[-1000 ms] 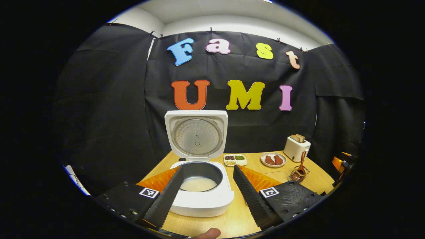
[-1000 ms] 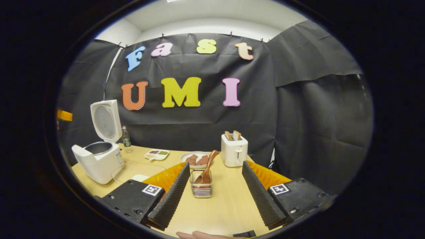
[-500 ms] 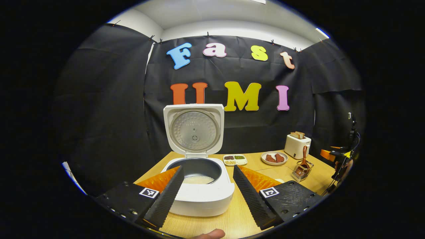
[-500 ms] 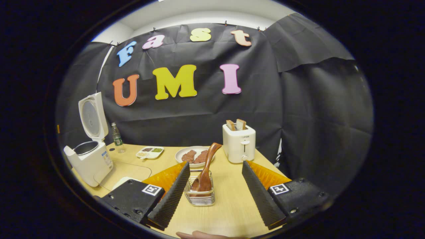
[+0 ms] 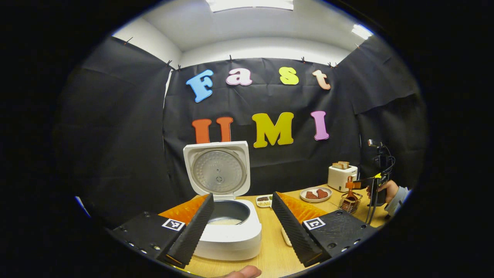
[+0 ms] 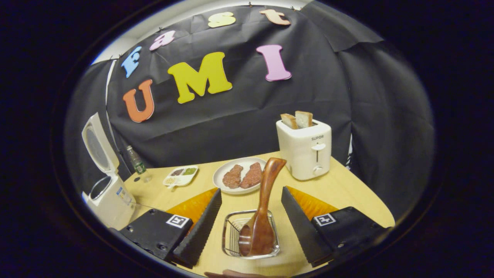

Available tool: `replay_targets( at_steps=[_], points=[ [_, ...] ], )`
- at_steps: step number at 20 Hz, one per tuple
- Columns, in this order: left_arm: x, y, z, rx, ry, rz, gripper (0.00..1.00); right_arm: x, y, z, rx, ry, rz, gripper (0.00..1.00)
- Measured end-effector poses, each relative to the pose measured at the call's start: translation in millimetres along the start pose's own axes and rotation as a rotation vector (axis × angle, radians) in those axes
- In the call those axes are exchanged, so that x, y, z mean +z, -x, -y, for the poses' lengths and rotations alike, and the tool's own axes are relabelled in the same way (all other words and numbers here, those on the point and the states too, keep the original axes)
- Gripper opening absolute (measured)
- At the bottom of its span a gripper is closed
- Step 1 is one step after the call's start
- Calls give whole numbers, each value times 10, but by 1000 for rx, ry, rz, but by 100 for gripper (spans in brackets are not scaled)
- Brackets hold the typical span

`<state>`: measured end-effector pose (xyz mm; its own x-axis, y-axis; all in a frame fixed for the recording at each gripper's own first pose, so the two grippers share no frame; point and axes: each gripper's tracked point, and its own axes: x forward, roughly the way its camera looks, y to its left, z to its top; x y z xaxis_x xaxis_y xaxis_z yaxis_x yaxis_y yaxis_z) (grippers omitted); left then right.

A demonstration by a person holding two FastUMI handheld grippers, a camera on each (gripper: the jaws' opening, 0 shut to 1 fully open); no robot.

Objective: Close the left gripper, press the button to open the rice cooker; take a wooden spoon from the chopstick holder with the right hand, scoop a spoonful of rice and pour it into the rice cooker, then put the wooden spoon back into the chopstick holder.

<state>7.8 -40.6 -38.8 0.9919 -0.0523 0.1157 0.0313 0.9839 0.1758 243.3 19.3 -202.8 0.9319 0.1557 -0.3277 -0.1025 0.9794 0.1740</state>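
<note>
With the rice cooker [image 5: 225, 216] lid already up, the right gripper [image 6: 251, 222] is closing in on the wooden spoon [image 6: 264, 208] in the chopstick holder [image 6: 230, 235], fingers apart either side, while the left gripper [image 5: 241, 226] is backing away, fingers apart.

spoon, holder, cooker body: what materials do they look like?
Spoon: looks like wood, dark reddish-brown with a smooth glossy sheen. Holder: thin bright wire mesh, likely metal, see-through. Cooker body: smooth matte white shell, probably plastic; the inside of its open lid carries a dimpled silvery plate, apparently metal.
</note>
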Motion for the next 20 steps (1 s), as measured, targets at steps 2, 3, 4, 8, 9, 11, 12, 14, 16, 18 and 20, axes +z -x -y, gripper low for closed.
replay_targets(
  at_steps=[2, 3, 4, 8, 9, 11, 12, 14, 16, 18, 20],
  points=[
    [-48, -75, 125, -30, 13, -1, 96, -65, -198, 84, -9, -20, -69, 100],
    [-105, -123, 147, -37, 25, -15, 95, -98, -276, 114, 3, -55, -111, 100],
    [-153, -163, 141, -41, 36, -28, 95, -111, -321, 136, 22, -100, -144, 94],
    [-284, -249, 121, -45, 51, -46, 96, -113, -515, 197, 58, -176, -183, 100],
    [-306, -265, 130, -47, 46, -50, 95, -165, -555, 201, 47, -175, -207, 100],
    [-368, -337, 230, -57, 36, -66, 96, -254, -562, 207, 42, -172, -244, 91],
    [-405, -359, 269, -64, 35, -72, 96, -253, -557, 166, 63, -175, -249, 92],
    [-434, -344, 299, -80, 46, -80, 95, -212, -533, 85, 117, -172, -241, 98],
    [-438, -301, 314, -92, 63, -90, 95, -130, -516, 89, 114, -175, -208, 74],
    [-415, -244, 253, -77, 68, -88, 95, -97, -411, 125, 99, -175, -199, 25],
    [-358, -146, 198, -62, 66, -74, 95, 15, -233, 85, 108, -163, -163, 23]
  ],
)
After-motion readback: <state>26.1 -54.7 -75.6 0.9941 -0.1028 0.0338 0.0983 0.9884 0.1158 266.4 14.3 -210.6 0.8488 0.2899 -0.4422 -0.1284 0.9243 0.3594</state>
